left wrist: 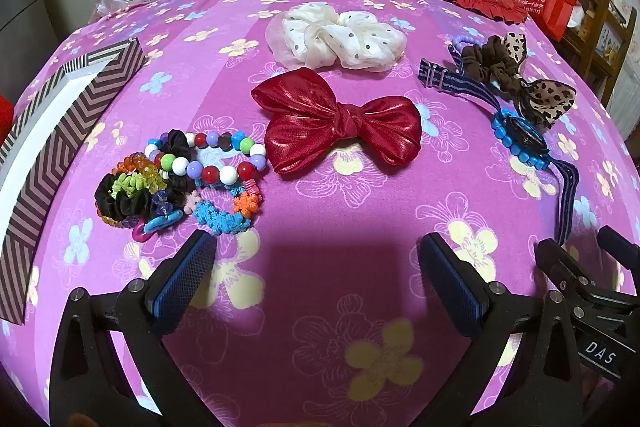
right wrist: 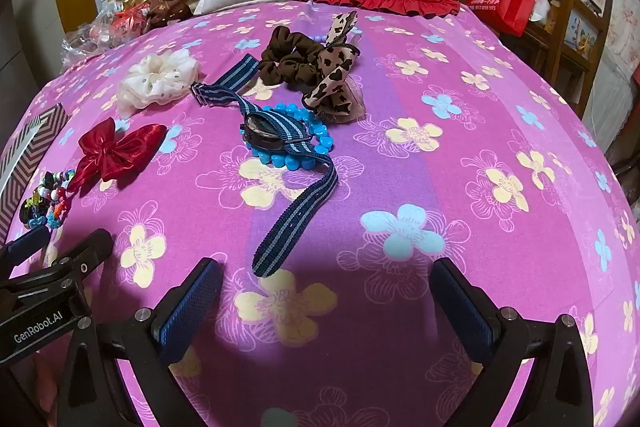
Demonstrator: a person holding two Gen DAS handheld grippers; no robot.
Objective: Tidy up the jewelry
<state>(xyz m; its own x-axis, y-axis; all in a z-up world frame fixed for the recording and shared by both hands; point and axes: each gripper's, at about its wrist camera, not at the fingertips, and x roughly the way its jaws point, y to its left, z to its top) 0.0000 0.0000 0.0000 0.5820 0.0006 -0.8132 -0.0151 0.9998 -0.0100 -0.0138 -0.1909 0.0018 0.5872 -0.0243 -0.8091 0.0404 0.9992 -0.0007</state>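
Both your tongs, left gripper point(left wrist: 314, 259) and right gripper point(right wrist: 326, 291), are released and empty, so careful: grabbing the watch point(right wrist: 272, 135) by its near strap could drag the blue bead bracelet point(right wrist: 296, 157) along.

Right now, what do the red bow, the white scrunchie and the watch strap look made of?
Red bow: glossy, satin-like or coated fabric, judging by its bright highlights. White scrunchie: sheer, matte, dotted fabric, probably organza or chiffon; the edges look translucent. Watch strap: woven striped webbing, likely nylon, with punched holes.

A bed with a pink flowered sheet point(left wrist: 340, 287) carries a red bow point(left wrist: 340, 125), white dotted scrunchie point(left wrist: 340, 41), bead-and-hair-tie heap point(left wrist: 188, 179), striped-strap watch point(right wrist: 276, 135), blue bead bracelet point(right wrist: 292, 157), leopard-bow scrunchie point(right wrist: 316, 67) and chevron box point(left wrist: 60, 147).
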